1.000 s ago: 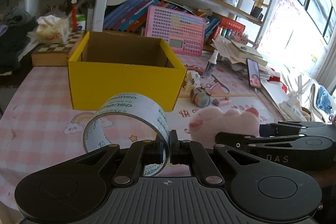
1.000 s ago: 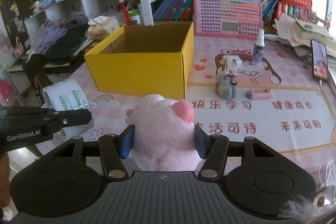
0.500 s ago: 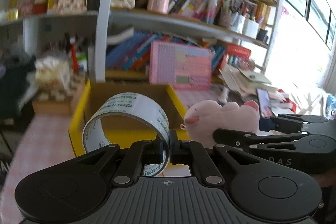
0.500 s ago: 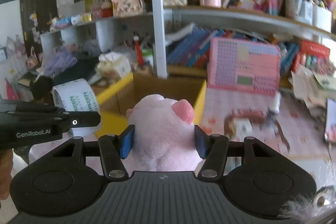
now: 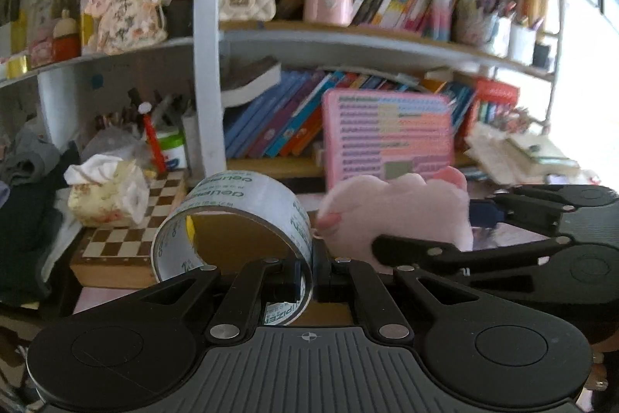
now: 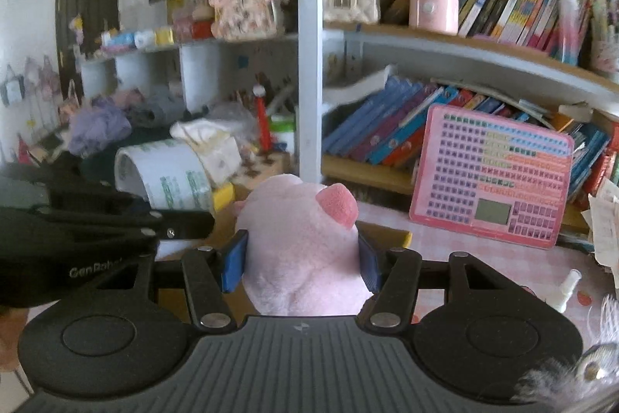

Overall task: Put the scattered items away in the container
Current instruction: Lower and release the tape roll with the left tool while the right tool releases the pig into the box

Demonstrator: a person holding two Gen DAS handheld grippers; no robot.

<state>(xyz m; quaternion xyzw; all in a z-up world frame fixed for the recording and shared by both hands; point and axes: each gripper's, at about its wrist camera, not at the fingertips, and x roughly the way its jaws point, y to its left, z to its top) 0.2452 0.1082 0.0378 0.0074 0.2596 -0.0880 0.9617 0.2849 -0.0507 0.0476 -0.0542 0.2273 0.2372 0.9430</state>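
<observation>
The left gripper [image 5: 313, 269] was clamped tight on the wall of the packing-tape roll [image 5: 236, 219], jaws almost together with only the thin band between them; the roll hung out in front, over the brown inside of the yellow cardboard box [image 6: 223, 195]. Alongside, the right gripper [image 6: 303, 260] had its blue pads [image 6: 235, 260] pressed into both flanks of the pink plush pig [image 6: 305, 242], snout up, above the box's near edge. The tape roll looked light but stiff, its film slick, so a pinch across the wall was likely the sound hold, though it could swing on that single grip. The pig looked soft and very light; it gave under the pads, and a squeeze across the broad body seemed the safest place, since an ear or snout would probably slip free. Neither looked fragile, so a short drop into the box should do no harm. A white spray bottle [image 6: 565, 287] lay near the table's right edge
</observation>
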